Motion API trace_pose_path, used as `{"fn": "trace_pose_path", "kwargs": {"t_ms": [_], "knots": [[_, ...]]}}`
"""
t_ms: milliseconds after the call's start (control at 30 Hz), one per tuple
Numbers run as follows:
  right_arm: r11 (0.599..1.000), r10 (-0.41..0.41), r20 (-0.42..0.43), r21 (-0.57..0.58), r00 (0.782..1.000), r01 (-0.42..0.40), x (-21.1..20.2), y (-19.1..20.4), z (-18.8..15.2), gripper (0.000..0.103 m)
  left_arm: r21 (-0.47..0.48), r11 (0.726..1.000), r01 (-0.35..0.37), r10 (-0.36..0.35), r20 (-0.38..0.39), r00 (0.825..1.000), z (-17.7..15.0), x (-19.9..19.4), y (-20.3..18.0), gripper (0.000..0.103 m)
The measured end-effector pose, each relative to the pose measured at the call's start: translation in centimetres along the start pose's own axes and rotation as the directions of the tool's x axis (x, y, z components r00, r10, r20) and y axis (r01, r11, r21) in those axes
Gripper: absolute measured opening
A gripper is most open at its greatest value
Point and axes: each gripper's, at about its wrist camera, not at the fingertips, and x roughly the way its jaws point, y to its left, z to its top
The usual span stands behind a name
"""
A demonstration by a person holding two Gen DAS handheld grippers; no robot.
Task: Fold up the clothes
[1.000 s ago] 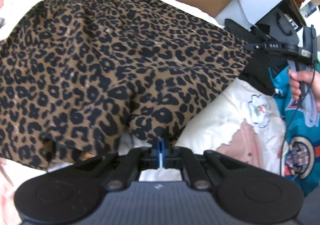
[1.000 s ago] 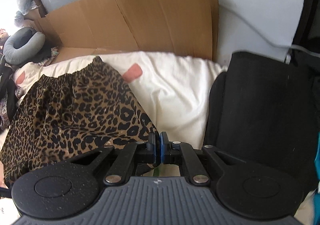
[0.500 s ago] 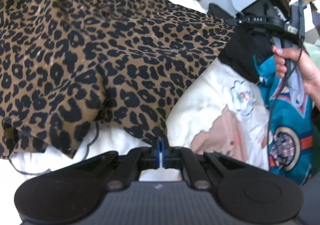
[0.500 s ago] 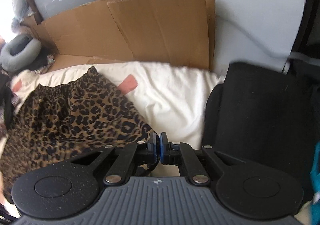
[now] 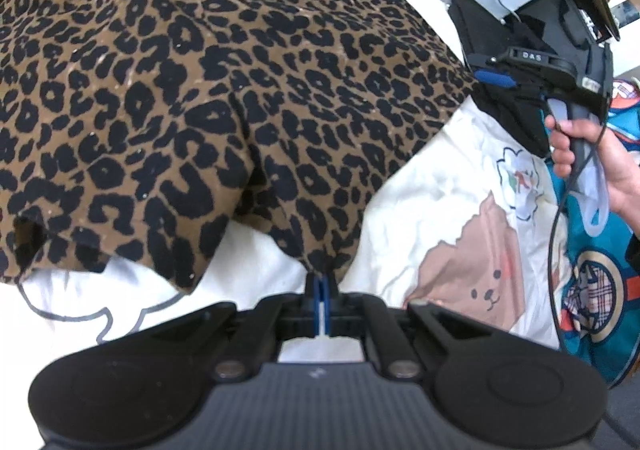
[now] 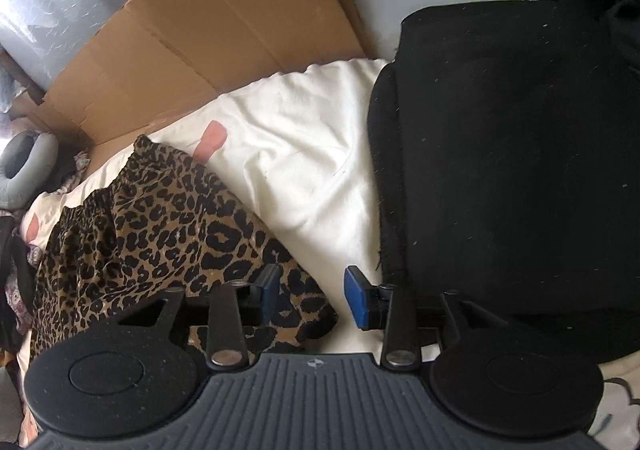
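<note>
A leopard-print garment (image 5: 200, 89) lies spread over the white bedsheet (image 5: 400, 201). My left gripper (image 5: 322, 286) is shut on its near hem corner, and the cloth runs up from the pads. In the right wrist view the same garment (image 6: 160, 234) lies at the left. My right gripper (image 6: 311, 284) hangs low over its right corner with its jaws opening. That corner lies loose on the sheet between the blue pads (image 6: 356, 298), which do not press on it. A hand (image 5: 592, 161) holds the right gripper at the garment's far right edge.
A black cushion (image 6: 520, 169) lies on the bed right of the garment. Flattened cardboard (image 6: 200, 49) leans along the far edge, and a grey neck pillow (image 6: 24, 165) sits at the far left. A teal printed cloth (image 5: 592, 270) lies at the bed's right side.
The right gripper has dropped, rolled and parted its jaws, and the garment corner it pinched now lies on the sheet. The left gripper stays shut on its corner, a little lower.
</note>
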Motion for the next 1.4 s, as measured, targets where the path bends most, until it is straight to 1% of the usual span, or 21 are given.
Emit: {"fn": "trace_pose_path", "kwargs": {"t_ms": [100, 267, 300, 333, 400, 500, 600, 700, 767, 833, 900, 967, 1033, 1100, 1167, 1200, 1233, 1267, 1300, 1367, 1400], "knots": [[1.0, 0.011, -0.019, -0.028, 1.0, -0.011, 1.2, 0.2, -0.5, 0.043, 0.005, 1.0, -0.009, 0.009, -0.004, 1.0, 0.2, 0.0, -0.1, 0.002], [0.998, -0.014, -0.05, -0.062, 0.999, 0.011, 2.8, 0.2, -1.1, 0.044, 0.006, 1.0, -0.015, 0.015, -0.003, 1.0, 0.5, -0.4, 0.0, 0.002], [0.997, -0.02, -0.057, -0.08, 0.998, 0.016, 2.8, 0.4, -0.9, 0.038, 0.008, 1.0, -0.016, 0.016, 0.0, 1.0, 0.5, -0.7, 0.0, 0.002], [0.995, -0.027, -0.064, -0.098, 0.998, 0.02, 2.8, 0.5, -0.8, 0.017, 0.009, 1.0, -0.016, 0.016, 0.003, 1.0, 0.6, -1.0, 0.1, 0.002], [0.991, -0.028, -0.079, -0.132, 0.996, 0.017, 2.7, 0.8, -0.4, 0.005, 0.021, 1.0, -0.022, 0.022, 0.012, 1.0, 0.6, -1.8, 0.2, 0.002], [0.982, -0.034, -0.079, -0.185, 0.996, 0.019, 1.9, 1.6, 0.6, 0.002, 0.058, 0.996, -0.066, 0.065, 0.022, 0.998, 0.7, -2.5, 0.2, 0.0], [0.975, -0.057, -0.056, -0.218, 0.997, 0.044, 1.4, 2.1, 1.8, 0.002, 0.058, 0.993, -0.101, 0.099, 0.03, 0.995, 1.0, -3.0, 0.9, 0.0], [0.97, -0.078, -0.051, -0.234, 0.996, 0.064, 1.7, 2.6, 2.7, 0.002, 0.023, 0.996, -0.088, 0.087, 0.025, 0.996, 1.2, -3.1, 1.8, 0.0], [0.966, -0.094, -0.046, -0.246, 0.994, 0.08, 2.2, 3.0, 3.1, 0.002, 0.018, 0.998, -0.056, 0.056, 0.007, 0.998, 1.4, -2.9, 1.9, 0.0], [0.967, -0.098, -0.046, -0.241, 0.994, 0.084, 2.6, 3.1, 3.2, 0.002, 0.015, 0.999, -0.031, 0.031, -0.01, 0.999, 1.9, -2.6, 1.6, 0.011], [0.968, -0.102, -0.046, -0.237, 0.994, 0.088, 3.0, 3.2, 3.3, 0.002, 0.027, 1.0, -0.013, 0.013, -0.008, 1.0, 2.4, -2.4, 1.0, 0.029], [0.969, -0.103, -0.046, -0.229, 0.994, 0.089, 3.2, 3.2, 3.3, 0.002, 0.056, 0.998, -0.008, 0.009, -0.004, 1.0, 3.0, -2.3, 0.3, 0.055], [0.972, -0.099, -0.045, -0.219, 0.994, 0.087, 3.0, 3.2, 3.2, 0.007, 0.078, 0.997, -0.02, 0.021, -0.001, 1.0, 3.6, -1.9, -0.3, 0.061], [0.977, -0.085, -0.043, -0.202, 0.995, 0.074, 2.7, 3.1, 3.2, 0.007, 0.083, 0.996, -0.035, 0.036, -0.008, 0.999, 3.8, -1.2, -0.8, 0.061], [0.981, -0.071, -0.036, -0.184, 0.997, 0.063, 2.2, 2.8, 3.1, 0.016, 0.093, 0.994, -0.056, 0.059, -0.024, 0.998, 4.0, -0.2, -1.2, 0.059], [0.982, -0.069, -0.03, -0.178, 0.997, 0.063, 1.9, 2.7, 3.0, 0.026, 0.098, 0.993, -0.062, 0.065, -0.035, 0.997, 4.0, 0.2, -1.3, 0.057], [0.983, -0.067, -0.024, -0.173, 0.997, 0.062, 1.6, 2.7, 3.0, 0.034, 0.102, 0.993, -0.066, 0.071, -0.046, 0.996, 4.0, 0.7, -1.3, 0.053], [0.983, -0.063, -0.015, -0.172, 0.998, 0.06, 1.2, 2.6, 2.9, 0.036, 0.101, 0.992, -0.073, 0.079, -0.052, 0.996, 3.9, 1.0, -1.3, 0.045], [0.984, -0.058, -0.008, -0.17, 0.998, 0.056, 0.8, 2.5, 2.8, 0.037, 0.097, 0.993, -0.073, 0.078, -0.053, 0.995, 3.7, 1.1, -1.1, 0.043], [0.984, -0.053, 0.007, -0.168, 0.999, 0.053, 0.0, 2.3, 2.6, 0.038, 0.079, 0.995, -0.062, 0.067, -0.056, 0.996, 3.4, 1.2, -0.9, 0.031], [0.984, -0.054, 0.016, -0.169, 0.998, 0.056, -0.4, 2.2, 2.4, 0.039, 0.062, 0.997, -0.05, 0.053, -0.052, 0.997, 3.3, 1.0, -0.6, 0.031]]}}
